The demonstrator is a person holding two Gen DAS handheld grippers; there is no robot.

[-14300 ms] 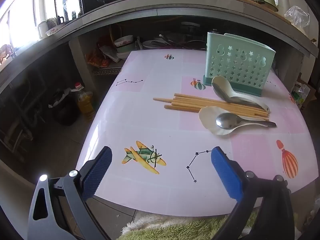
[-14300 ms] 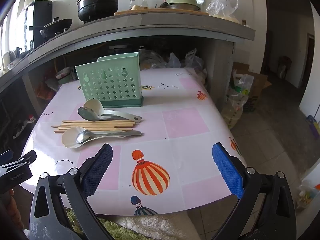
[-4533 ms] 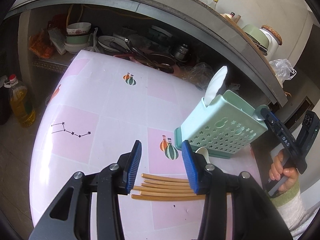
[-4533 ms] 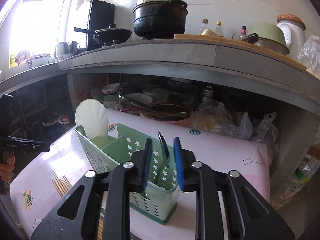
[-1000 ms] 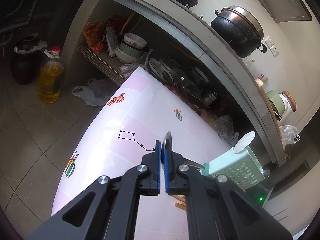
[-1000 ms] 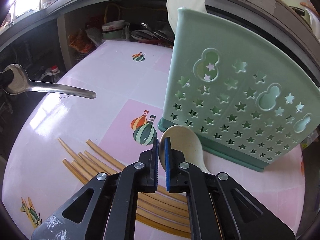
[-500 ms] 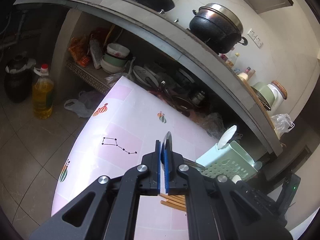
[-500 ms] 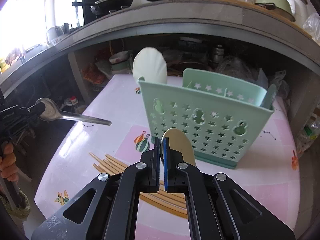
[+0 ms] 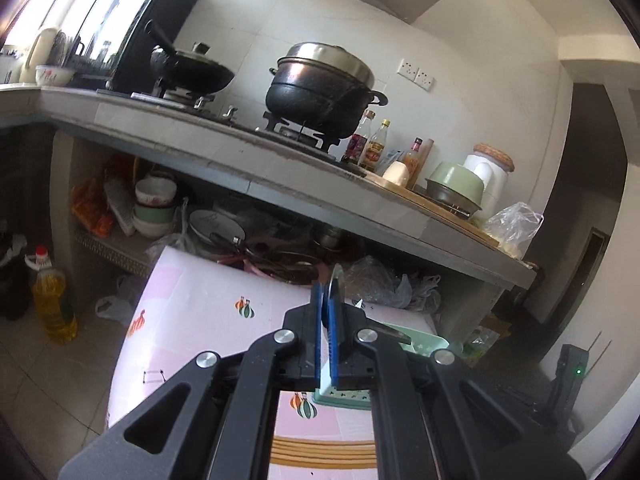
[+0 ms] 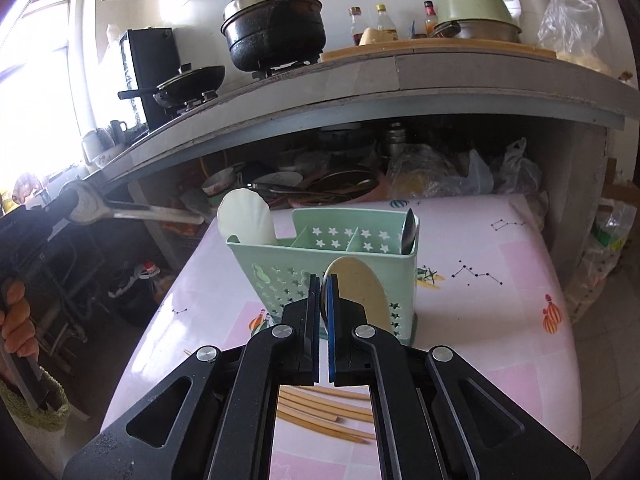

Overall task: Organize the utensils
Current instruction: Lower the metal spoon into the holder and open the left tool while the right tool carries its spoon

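Both tongs are clenched, each on one utensil. Between the blue pads of the right gripper (image 10: 323,296) sits a cream plastic spoon (image 10: 358,294); its oval bowl stands up and a little to the right of the tips, just in front of the green utensil holder (image 10: 280,276), and its handle is hidden behind the jaws. The left gripper (image 9: 327,308) grasps a metal spoon (image 10: 120,212) by the bowl. In the right wrist view the long axis of this spoon lies almost level, the handle pointing right toward the holder, which is well apart from it.

As for progress, I judge the task about half done. Already inside the holder are a cream rice paddle (image 10: 246,218) in the left end compartment and a metal spoon's bowl (image 10: 408,228) at the right end. The two middle compartments look empty. Left to do: both held spoons must go in, and the wooden chopsticks (image 10: 324,408) lie on the pink tablecloth (image 10: 500,300) below the right tong. They lie side by side, their long axis running left to right.
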